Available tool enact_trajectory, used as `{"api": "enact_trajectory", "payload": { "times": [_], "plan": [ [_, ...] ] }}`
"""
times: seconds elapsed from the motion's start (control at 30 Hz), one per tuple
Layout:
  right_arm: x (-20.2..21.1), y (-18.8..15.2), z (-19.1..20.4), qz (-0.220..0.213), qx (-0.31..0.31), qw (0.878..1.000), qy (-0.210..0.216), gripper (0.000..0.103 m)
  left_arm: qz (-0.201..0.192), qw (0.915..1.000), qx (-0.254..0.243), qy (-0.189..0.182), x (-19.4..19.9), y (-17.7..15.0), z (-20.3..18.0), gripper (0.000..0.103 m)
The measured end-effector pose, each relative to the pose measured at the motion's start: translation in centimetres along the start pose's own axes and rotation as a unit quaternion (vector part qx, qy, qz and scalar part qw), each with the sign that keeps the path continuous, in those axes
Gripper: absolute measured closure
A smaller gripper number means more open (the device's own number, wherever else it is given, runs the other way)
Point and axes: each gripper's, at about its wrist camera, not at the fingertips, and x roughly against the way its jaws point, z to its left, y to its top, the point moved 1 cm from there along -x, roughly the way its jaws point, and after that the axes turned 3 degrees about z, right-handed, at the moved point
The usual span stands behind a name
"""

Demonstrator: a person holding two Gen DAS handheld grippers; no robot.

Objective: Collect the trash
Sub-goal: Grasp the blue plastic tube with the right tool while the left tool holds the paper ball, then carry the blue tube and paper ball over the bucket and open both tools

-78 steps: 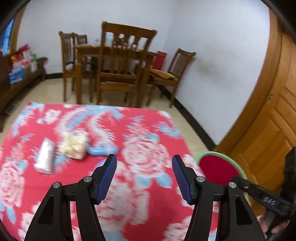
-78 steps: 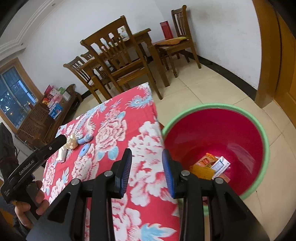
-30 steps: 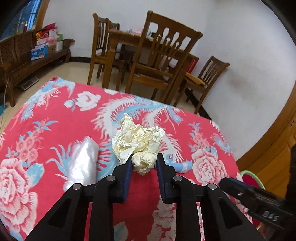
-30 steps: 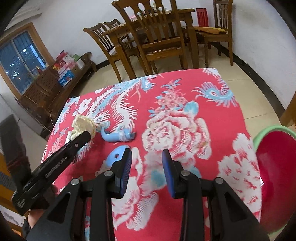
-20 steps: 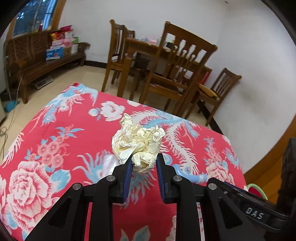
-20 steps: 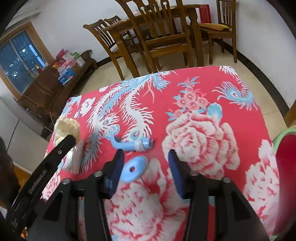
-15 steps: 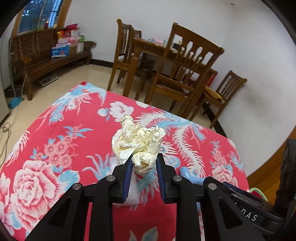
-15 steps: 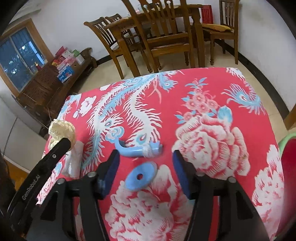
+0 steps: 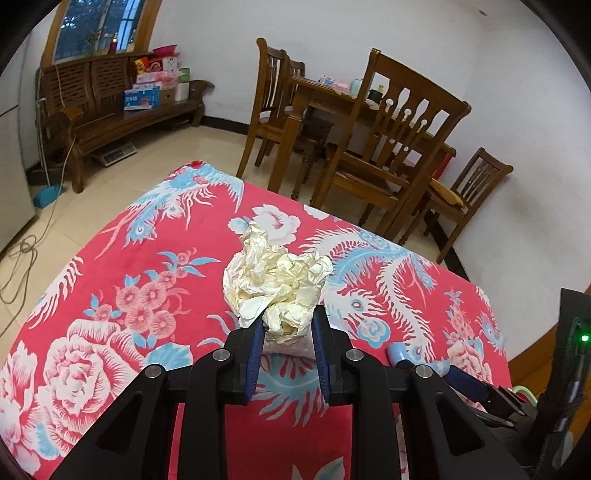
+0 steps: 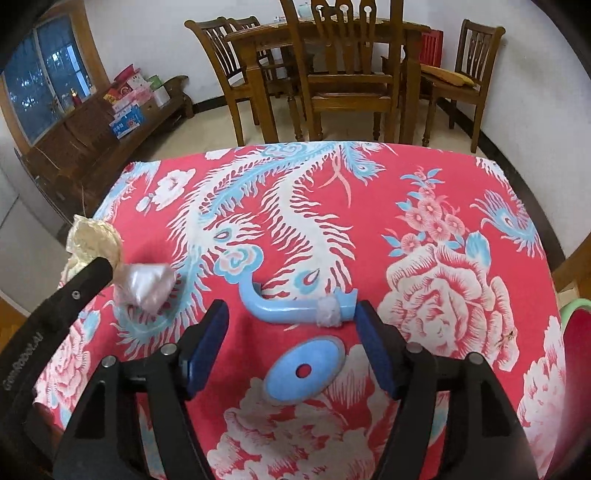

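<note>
My left gripper [image 9: 287,341] is shut on a crumpled cream paper ball [image 9: 275,286] and holds it above the red floral tablecloth [image 9: 122,295]. The ball also shows at the left of the right wrist view [image 10: 94,242]. My right gripper [image 10: 291,332] is open, its fingers either side of a light-blue bent plastic piece [image 10: 291,308] lying on the cloth. A crumpled clear plastic wrapper [image 10: 144,286] lies left of the blue piece. The red bin with a green rim [image 10: 576,332] shows at the right edge.
The tablecloth [image 10: 424,221] covers a table whose far edge faces wooden chairs [image 10: 347,77] and a dining table [image 10: 325,33]. A wooden bench [image 9: 110,107] with boxes stands at the left wall. A wooden door frame [image 9: 535,350] is at the right.
My left gripper closed on the paper ball and lifted it off the cloth. My right gripper swung from the bin to the blue piece and opened wide around it.
</note>
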Motion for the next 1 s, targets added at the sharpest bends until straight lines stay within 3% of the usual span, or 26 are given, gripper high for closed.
{"api": "enact_trajectory", "payload": {
  "times": [0.33,0.5,1.0],
  "plan": [
    [-1.4,0.2,1.4,-0.003,0.034,0.999,-0.039,0.029,0.001,1.0000,-0.001,-0.003,0.0,-0.1,-0.1,0.078],
    [-0.9,0.0,1.3,0.001,0.027,0.999,-0.019,0.030,0.000,1.0000,-0.006,-0.004,0.0,-0.2,-0.5,0.078],
    [6.5,-2.2,-2.8,-0.036,-0.004,0.999,0.013,0.030,0.010,0.9993,-0.035,-0.011,0.4,-0.5,-2.3,0.078]
  ]
}}
